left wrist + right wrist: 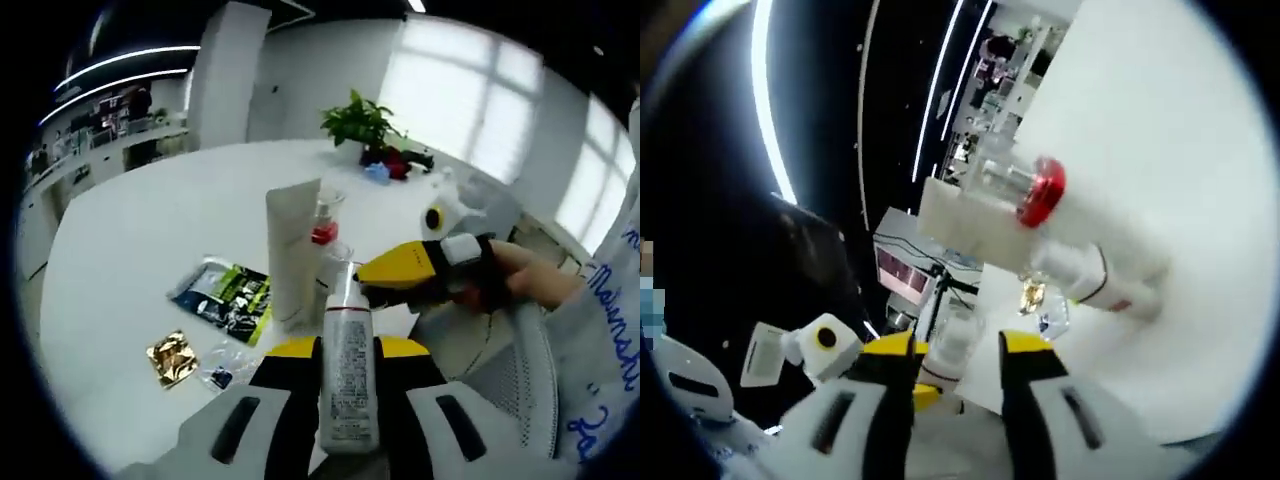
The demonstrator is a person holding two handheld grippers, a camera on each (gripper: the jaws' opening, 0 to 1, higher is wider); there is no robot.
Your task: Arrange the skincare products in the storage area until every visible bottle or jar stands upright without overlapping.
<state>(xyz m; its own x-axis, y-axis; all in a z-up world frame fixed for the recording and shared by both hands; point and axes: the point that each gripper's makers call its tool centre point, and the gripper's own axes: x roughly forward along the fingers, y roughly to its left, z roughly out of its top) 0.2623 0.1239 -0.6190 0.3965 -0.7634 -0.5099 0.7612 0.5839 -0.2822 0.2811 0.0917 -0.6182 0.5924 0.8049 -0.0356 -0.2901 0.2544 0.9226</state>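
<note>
Skincare pump bottle point(348, 375) is being clamped upright in the left gripper point(347, 352) above the table point(130, 230), near the standing white tube point(292, 252), while the right gripper point(958, 362) is being closed on its clear cap point(950, 350), risking a slip.

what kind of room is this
Probably an open office or lab: a big white table with a potted plant, large bright windows, and desks with equipment in the background.
</note>
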